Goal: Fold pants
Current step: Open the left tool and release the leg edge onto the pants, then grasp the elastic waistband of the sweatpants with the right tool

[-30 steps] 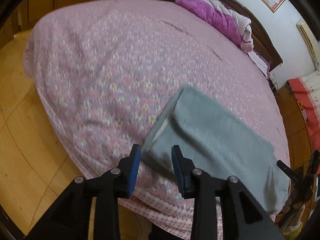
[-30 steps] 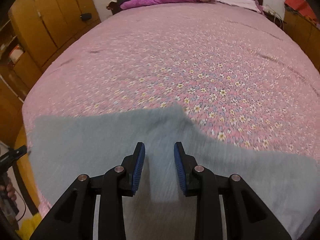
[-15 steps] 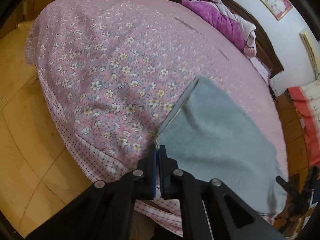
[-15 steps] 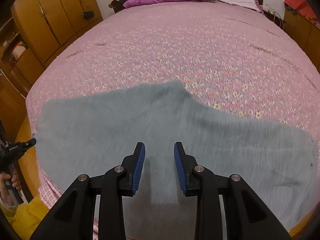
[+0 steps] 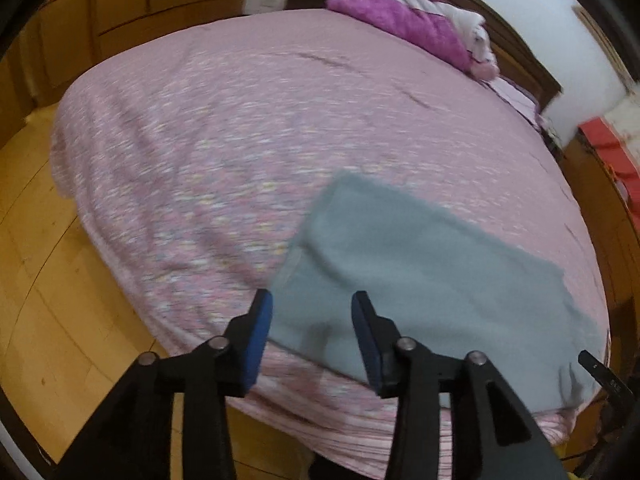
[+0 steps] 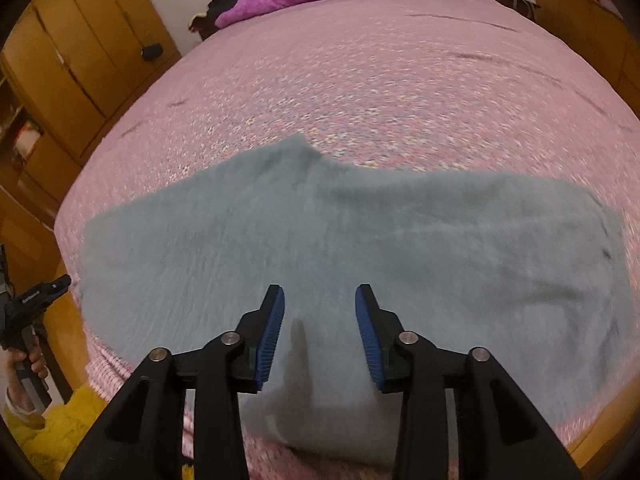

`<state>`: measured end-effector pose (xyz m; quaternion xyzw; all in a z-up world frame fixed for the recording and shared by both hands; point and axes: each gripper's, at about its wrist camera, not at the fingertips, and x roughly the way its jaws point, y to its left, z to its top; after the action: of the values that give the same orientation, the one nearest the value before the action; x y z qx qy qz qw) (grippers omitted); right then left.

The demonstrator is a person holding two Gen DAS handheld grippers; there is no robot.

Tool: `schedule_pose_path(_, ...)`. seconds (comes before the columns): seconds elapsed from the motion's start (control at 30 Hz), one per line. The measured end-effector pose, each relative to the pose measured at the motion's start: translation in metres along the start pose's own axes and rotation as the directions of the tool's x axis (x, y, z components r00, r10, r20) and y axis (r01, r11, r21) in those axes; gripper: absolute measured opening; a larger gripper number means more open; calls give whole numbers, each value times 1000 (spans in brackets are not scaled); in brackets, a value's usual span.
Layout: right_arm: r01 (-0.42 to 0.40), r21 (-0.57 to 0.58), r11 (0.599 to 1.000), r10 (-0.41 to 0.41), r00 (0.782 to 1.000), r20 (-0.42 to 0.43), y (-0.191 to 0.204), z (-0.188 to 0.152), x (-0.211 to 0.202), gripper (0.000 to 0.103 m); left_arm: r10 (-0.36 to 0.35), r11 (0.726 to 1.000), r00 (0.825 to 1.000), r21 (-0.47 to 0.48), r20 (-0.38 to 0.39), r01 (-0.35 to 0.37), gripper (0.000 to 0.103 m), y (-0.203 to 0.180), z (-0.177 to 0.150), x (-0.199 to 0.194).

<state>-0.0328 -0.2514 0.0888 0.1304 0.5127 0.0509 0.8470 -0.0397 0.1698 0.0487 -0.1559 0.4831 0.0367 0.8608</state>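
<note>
Wooden floor (image 5: 48, 280), wardrobe (image 6: 80, 60), white wall (image 5: 560, 40)

The pants (image 6: 400, 240) were a soft, matt grey cloth with a faintly fuzzy nap. My bedsheet (image 5: 240, 120) was thin pink cotton-like cloth, flower-printed and matt. The floor (image 5: 40, 280) and wardrobe (image 6: 80, 60) were varnished wood with a slight sheen. My right gripper (image 6: 320, 328) was matt black plastic, with ribbed blue pads (image 6: 272, 332) and shiny metal rivets (image 6: 231, 337).

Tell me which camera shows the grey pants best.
The right wrist view: the grey pants spread nearly whole across the pink bedspread. The left wrist view shows them obliquely from one end, partly behind its fingers.
</note>
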Motion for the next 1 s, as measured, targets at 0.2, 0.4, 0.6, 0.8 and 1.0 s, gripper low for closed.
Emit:
schedule_pose_path(0.2,14,108,994,-19,999,47,-31,-22,-33,42,-73,990,996,115,-53,79,48,-51,-1,5)
schedule_pose_path(0.4,22,233,972,-52,991,127,-71,-47,-70,46,-74,981,990,172,-122,95,48,-83,-11,25)
schedule_pose_path(0.6,12,339,941,-73,983,168,-103,-73,-83,48,-43,978,993,200,-107,64,57,-95,-16,31)
schedule_pose_path(0.8,-24,436,900,-45,988,148,-125,-84,-64,48,-43,975,991,211,-124,69,69,-96,-19,33)
schedule_pose_path(1.0,-73,470,880,16,992,124,-135,-80,-37,48,-26,969,991,241,-132,58,76,-102,-17,39)
